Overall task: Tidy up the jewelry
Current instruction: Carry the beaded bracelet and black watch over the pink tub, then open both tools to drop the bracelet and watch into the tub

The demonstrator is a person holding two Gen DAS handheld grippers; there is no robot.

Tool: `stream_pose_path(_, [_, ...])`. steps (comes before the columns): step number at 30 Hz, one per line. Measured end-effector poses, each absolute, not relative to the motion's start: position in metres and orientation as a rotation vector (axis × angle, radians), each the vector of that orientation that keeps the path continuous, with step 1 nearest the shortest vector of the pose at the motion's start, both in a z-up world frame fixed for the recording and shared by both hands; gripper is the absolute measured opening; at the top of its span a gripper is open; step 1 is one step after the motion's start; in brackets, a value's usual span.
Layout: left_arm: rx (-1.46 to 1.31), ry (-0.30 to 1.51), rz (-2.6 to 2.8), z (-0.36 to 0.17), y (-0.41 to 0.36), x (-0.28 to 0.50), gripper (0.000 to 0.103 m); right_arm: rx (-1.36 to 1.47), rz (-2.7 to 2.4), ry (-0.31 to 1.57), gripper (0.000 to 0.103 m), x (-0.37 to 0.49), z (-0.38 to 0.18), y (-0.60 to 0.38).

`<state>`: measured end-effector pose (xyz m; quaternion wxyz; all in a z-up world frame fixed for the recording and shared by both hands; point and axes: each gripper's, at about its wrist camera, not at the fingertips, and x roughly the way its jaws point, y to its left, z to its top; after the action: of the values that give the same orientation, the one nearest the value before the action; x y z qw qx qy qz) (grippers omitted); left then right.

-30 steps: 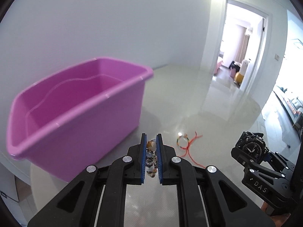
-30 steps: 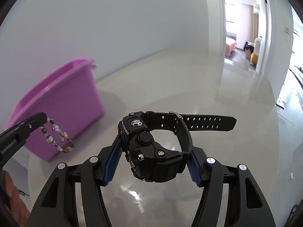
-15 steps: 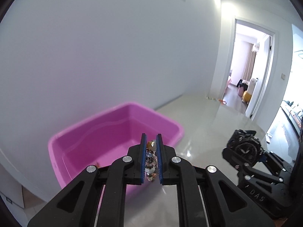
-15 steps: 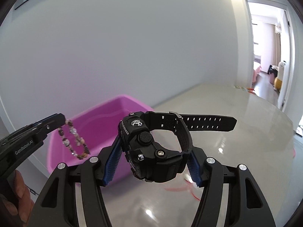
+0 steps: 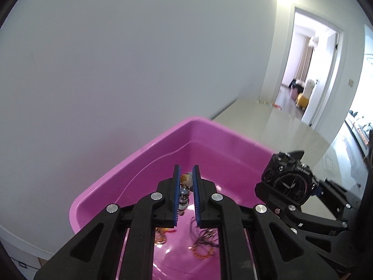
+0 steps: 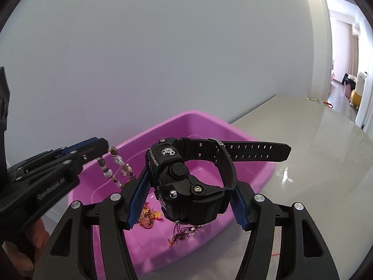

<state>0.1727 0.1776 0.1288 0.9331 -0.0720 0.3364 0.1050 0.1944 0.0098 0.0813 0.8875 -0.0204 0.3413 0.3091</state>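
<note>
My left gripper point(image 5: 185, 193) is shut on a beaded bracelet point(image 5: 184, 192) and holds it above the inside of the pink bin point(image 5: 149, 163). In the right wrist view the bracelet point(image 6: 115, 166) hangs from the left gripper point(image 6: 106, 148) over the bin point(image 6: 251, 163). My right gripper point(image 6: 186, 191) is shut on a black digital watch point(image 6: 186, 179) above the bin's near part. The watch point(image 5: 289, 179) also shows at the right of the left wrist view. Red and gold string bracelets point(image 6: 149, 217) and a dark cord piece point(image 6: 181, 234) lie on the bin floor.
The bin stands on a glossy beige table point(image 6: 314, 140) against a white wall point(image 5: 139, 58). An open doorway point(image 5: 305, 70) lies at the far right. A red cord end point(image 6: 276, 254) lies on the table at the right.
Both grippers have risen and moved toward the bin, from beside it to above its inside. The bracelet and the watch stay gripped.
</note>
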Motion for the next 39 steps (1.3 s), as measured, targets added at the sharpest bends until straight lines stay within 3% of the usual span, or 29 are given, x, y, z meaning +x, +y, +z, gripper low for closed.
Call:
stream_pose_path(19, [-0.196, 1.047, 0.272, 0.033, 0.223, 0.228, 0.011, -0.146, 0.619, 1.043, 0.06, 0.262, 0.011, 0.082])
stream_pose_path(39, [-0.214, 1.16, 0.298, 0.009, 0.237, 0.225, 0.011, -0.204, 0.61, 1.069, 0.061, 0.261, 0.012, 0.087])
